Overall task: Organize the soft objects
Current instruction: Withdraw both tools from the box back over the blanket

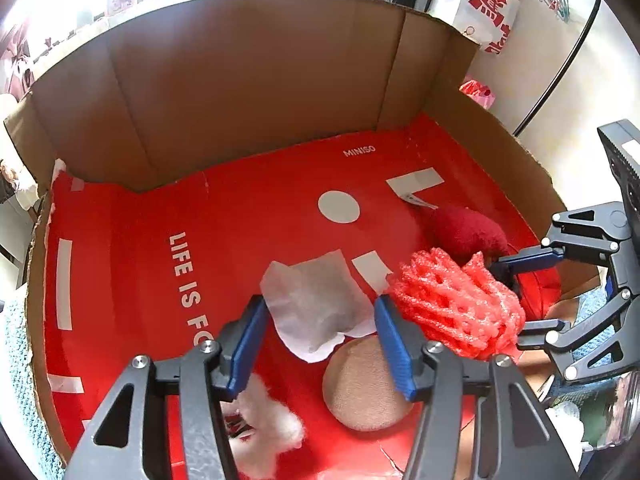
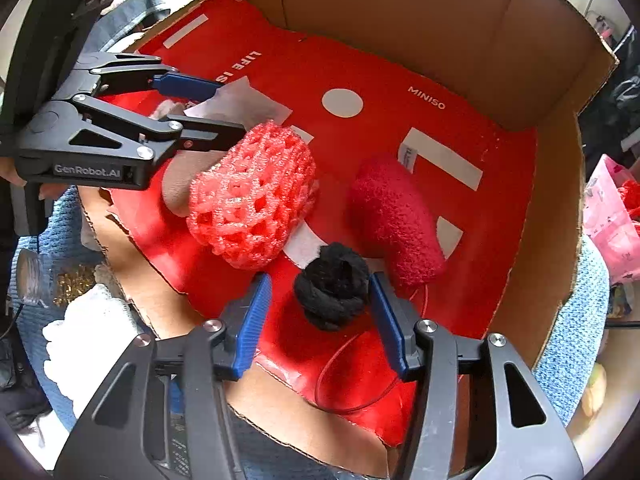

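Observation:
A cardboard box (image 1: 240,80) lined with a red bag holds the soft things. My left gripper (image 1: 320,304) is open and points down; a white fabric sheet (image 1: 316,308) lies loose between its blue pads. Below it lie a tan round pad (image 1: 364,384) and white cotton fluff (image 1: 264,428). A red foam net (image 2: 252,196) and a red plush piece (image 2: 396,216) rest toward the right. My right gripper (image 2: 320,284) is open around a black knotted cloth (image 2: 332,292) lying on the red liner. The foam net hides the right gripper's tips in the left wrist view.
The box's tall brown walls (image 2: 400,12) close off the far side; its near edge is low and torn. Outside it are a blue knit cloth (image 2: 572,320), a white fluffy item (image 2: 88,332), a clear jar (image 2: 36,276) and a pink bag (image 2: 612,216).

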Demonstrator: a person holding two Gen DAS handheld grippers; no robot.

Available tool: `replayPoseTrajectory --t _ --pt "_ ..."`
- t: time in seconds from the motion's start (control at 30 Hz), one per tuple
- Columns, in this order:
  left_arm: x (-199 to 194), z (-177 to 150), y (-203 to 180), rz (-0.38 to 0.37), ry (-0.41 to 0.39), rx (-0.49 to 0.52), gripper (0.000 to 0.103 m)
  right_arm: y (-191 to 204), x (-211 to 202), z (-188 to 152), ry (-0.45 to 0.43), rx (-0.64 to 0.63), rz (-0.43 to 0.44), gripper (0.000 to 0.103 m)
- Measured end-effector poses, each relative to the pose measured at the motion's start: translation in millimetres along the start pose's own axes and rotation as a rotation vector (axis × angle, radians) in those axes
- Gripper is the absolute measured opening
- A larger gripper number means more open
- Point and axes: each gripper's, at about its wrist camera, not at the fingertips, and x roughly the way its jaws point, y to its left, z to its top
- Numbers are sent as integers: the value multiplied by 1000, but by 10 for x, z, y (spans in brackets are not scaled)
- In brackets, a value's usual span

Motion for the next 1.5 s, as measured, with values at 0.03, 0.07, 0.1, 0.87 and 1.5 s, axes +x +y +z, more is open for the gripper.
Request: replayPoseTrajectory --t 0.03,0.07,0.1,0.87,1.5 --pt "-15 -2 2 2 -3 -1 62 2 -10 3 -3 0 1 49" --pt "-40 -7 5 5 -7 -3 64 6 -22 7 -5 3 3 49" --pt "-63 -14 11 7 -12 -5 66 4 -37 9 -8 7 2 49" --pt "-1229 -493 -2 87 -231 -76 92 -194 -1127 -529 -267 215 -25 70" --pt "-2005 -1577 -269 193 -430 -95 102 97 -1614 -1870 -442 342 -81 77"
